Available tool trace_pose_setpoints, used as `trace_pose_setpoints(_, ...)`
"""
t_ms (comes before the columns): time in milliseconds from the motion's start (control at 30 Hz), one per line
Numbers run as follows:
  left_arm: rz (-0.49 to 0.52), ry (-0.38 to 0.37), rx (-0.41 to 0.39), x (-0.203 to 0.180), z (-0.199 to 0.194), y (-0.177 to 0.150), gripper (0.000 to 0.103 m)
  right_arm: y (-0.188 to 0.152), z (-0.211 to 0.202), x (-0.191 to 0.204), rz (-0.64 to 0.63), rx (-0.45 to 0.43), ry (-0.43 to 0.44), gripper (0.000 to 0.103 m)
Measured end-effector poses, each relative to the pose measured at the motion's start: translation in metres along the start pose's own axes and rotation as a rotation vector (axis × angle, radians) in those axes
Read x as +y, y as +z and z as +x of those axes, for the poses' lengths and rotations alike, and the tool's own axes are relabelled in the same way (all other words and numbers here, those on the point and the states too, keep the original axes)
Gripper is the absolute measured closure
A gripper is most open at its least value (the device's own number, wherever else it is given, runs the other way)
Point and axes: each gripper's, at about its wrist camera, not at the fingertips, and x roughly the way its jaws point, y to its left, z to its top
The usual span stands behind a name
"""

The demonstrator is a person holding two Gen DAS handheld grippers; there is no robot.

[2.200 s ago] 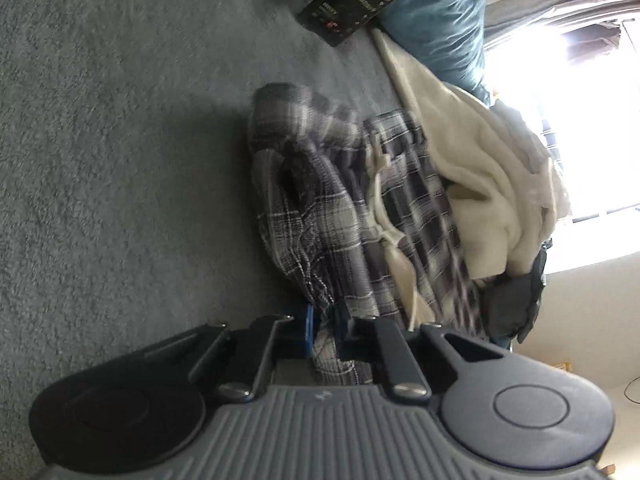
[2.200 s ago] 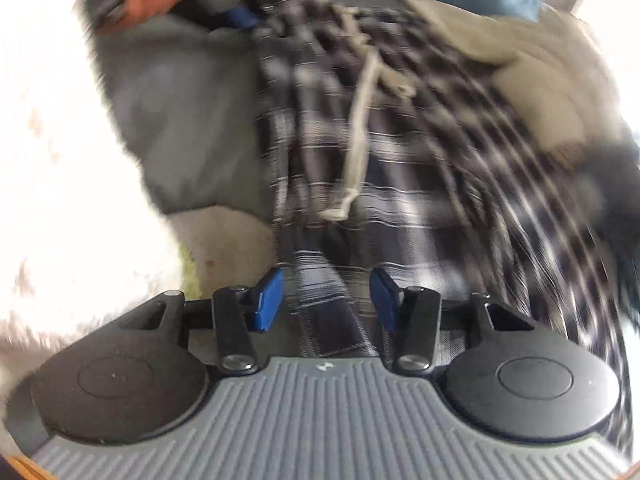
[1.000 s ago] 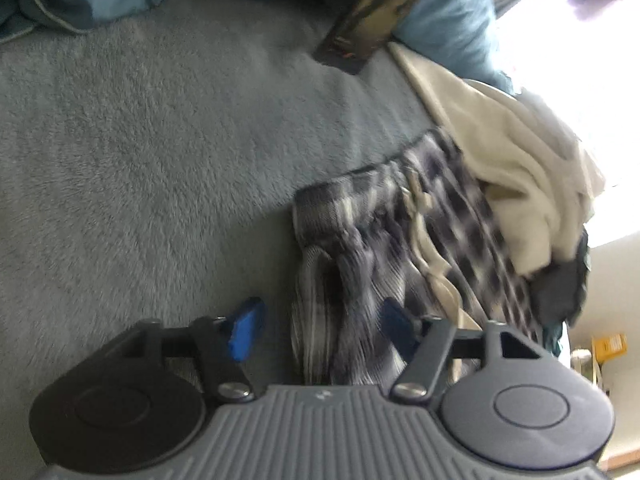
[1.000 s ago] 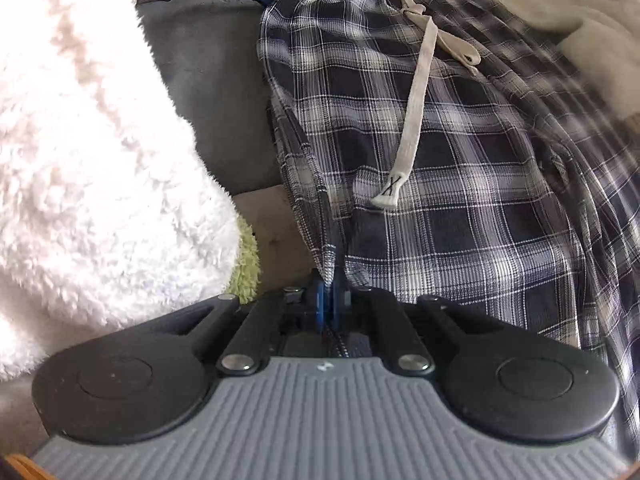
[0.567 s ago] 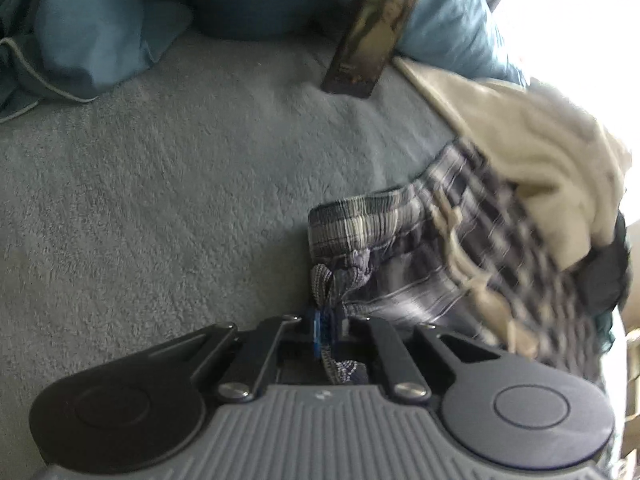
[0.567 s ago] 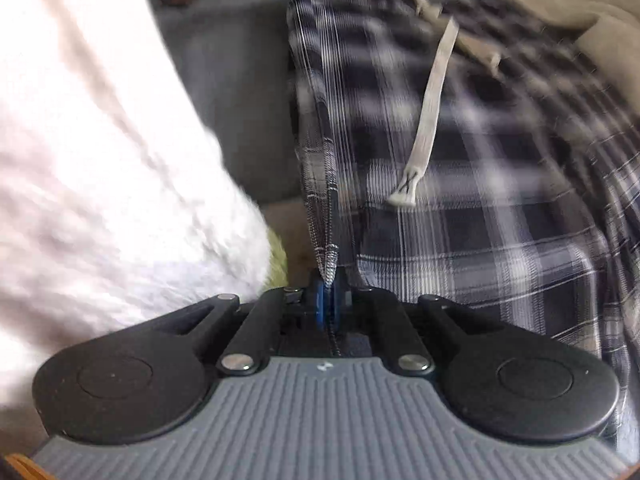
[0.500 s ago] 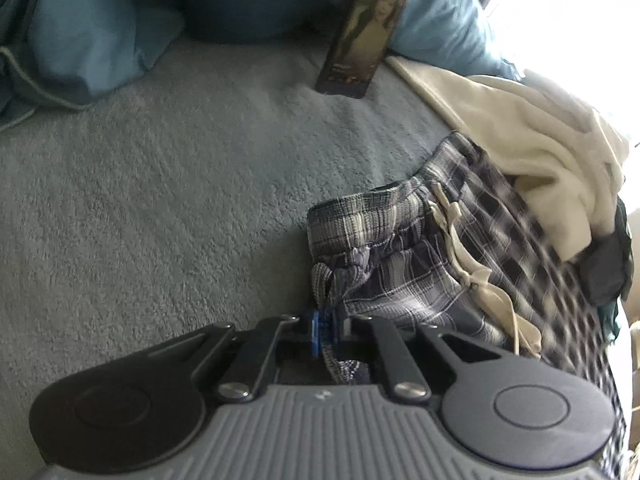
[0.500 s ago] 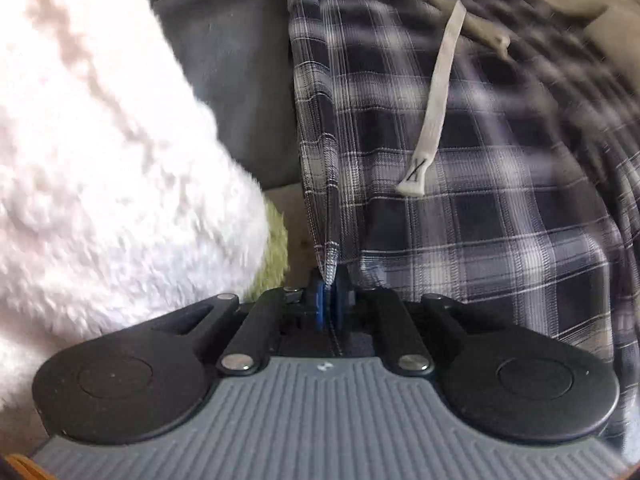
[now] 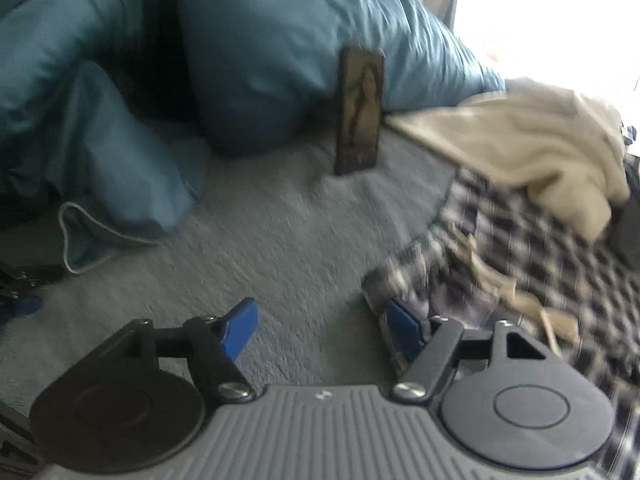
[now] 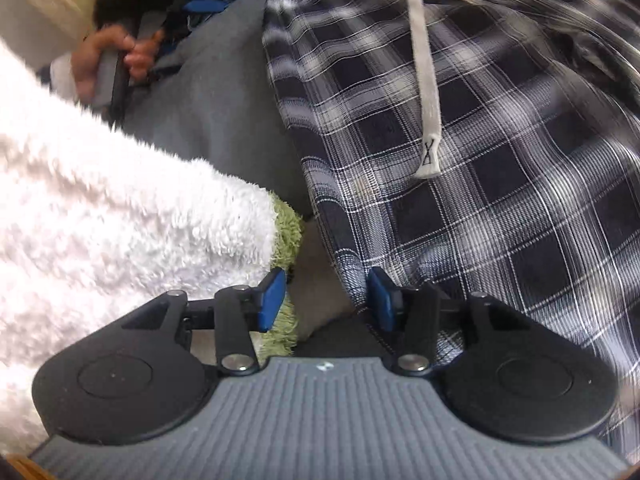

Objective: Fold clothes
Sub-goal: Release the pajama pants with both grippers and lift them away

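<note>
Bare grey blanket [image 9: 280,232] left of plaid trousers [image 9: 540,264]; beyond, blue pillows [image 9: 260,60], propped phone [image 9: 359,110].

The left gripper [image 9: 320,330] hangs over grey bedding [image 9: 280,240], its jaws opening with nothing but bedding between them. The plaid trousers [image 9: 540,264] (blurred) lie just beside its right-hand finger. Behind, a phone [image 9: 359,110] leans against a blue pillow [image 9: 280,40], and a cream garment [image 9: 532,140] overlaps the trousers.

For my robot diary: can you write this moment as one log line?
left gripper: opening, empty | right gripper: opening, empty | plaid pants: released, flat on bed
</note>
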Motion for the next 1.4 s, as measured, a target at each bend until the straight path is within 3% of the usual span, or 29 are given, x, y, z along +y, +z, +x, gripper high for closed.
trace_pose_setpoints(100, -0.016, -0.02, -0.044, -0.009, -0.006, 0.007, 0.03, -0.001, -0.012, -0.005, 0.067, -0.026, 0.018, 0.053)
trace_pose_setpoints(233, 0.037, -0.121, -0.07, -0.038, -0.014, 0.012, 0.03, -0.008, -0.044, -0.011, 0.164, -0.139, 0.036, 0.049)
trace_pose_setpoints(367, 0.148, -0.285, -0.058, -0.093, -0.019, 0.01, 0.03, -0.031, -0.099, -0.015, 0.277, -0.332, -0.016, 0.048)
trace_pose_setpoints(433, 0.215, -0.379, -0.045, -0.125, -0.02, 0.007, 0.03, -0.053, -0.14, -0.018, 0.355, -0.471, -0.055, 0.048)
trace_pose_setpoints(600, 0.461, -0.672, 0.031, -0.227, -0.032, -0.024, 0.028, -0.152, -0.26, -0.028, 0.587, -0.912, -0.147, 0.046)
trace_pose_setpoints(733, 0.686, -0.887, 0.131, -0.302, -0.045, -0.072, 0.027, -0.261, -0.341, -0.021, 0.801, -1.258, -0.212, 0.042)
trace_pose_setpoints(867, 0.932, -1.048, 0.259, -0.362, -0.057, -0.135, 0.027, -0.366, -0.368, 0.01, 1.038, -1.461, -0.367, 0.038)
trace_pose_setpoints(967, 1.081, -1.097, 0.297, -0.385, -0.062, -0.175, 0.027, -0.419, -0.354, 0.015, 1.286, -1.482, -0.434, 0.037)
trace_pose_setpoints(1067, 1.206, -1.123, 0.327, -0.401, -0.064, -0.211, 0.028, -0.447, -0.319, 0.0, 1.51, -1.399, -0.47, 0.037)
trace_pose_setpoints(1133, 1.209, -1.113, 0.375, -0.405, -0.059, -0.224, 0.039, -0.45, -0.287, -0.019, 1.627, -1.328, -0.464, 0.037)
trace_pose_setpoints(1233, 1.158, -1.078, 0.453, -0.404, -0.047, -0.231, 0.043, -0.452, -0.249, -0.047, 1.735, -1.274, -0.446, 0.037)
trace_pose_setpoints(1400, 1.097, -1.074, 0.506, -0.393, -0.039, -0.227, 0.05, -0.469, -0.227, -0.089, 1.83, -1.286, -0.422, 0.038)
